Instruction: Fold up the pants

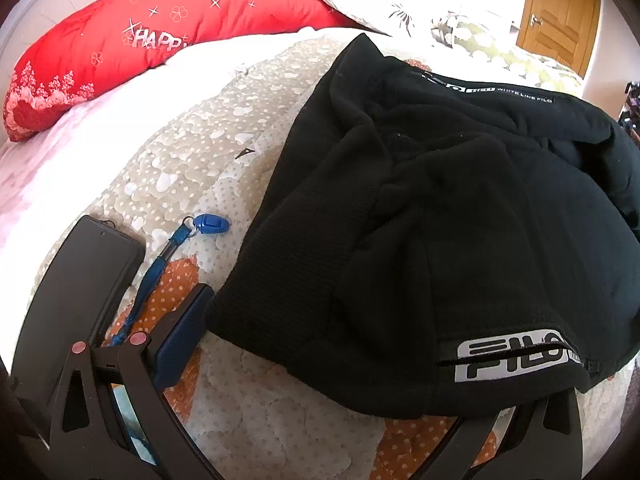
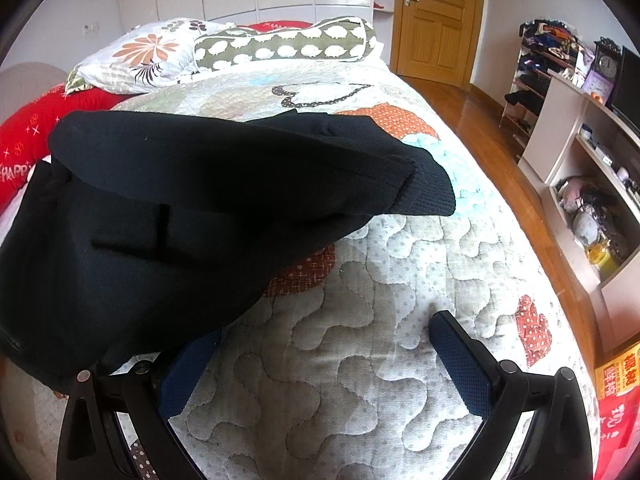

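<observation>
Black pants (image 1: 440, 208) lie bunched and partly folded on the quilted bed (image 1: 192, 152), with a white FILO logo at their near hem. My left gripper (image 1: 360, 364) is open wide at that near hem. Its left finger (image 1: 180, 340) rests on the quilt beside the cloth, and the right finger is hidden under the hem. In the right wrist view the pants (image 2: 160, 216) fill the left side, with a ribbed cuff pointing right. My right gripper (image 2: 324, 332) is open over bare quilt. Its left finger (image 2: 188, 372) touches the pants' edge and holds nothing.
A black phone (image 1: 80, 280) and a blue lanyard with clip (image 1: 210, 224) lie left of the pants. A red pillow (image 1: 120, 48) and patterned pillows (image 2: 280, 46) sit at the bed's head. Right of the bed are wooden floor (image 2: 500, 152), shelves (image 2: 592, 184) and a door (image 2: 436, 20).
</observation>
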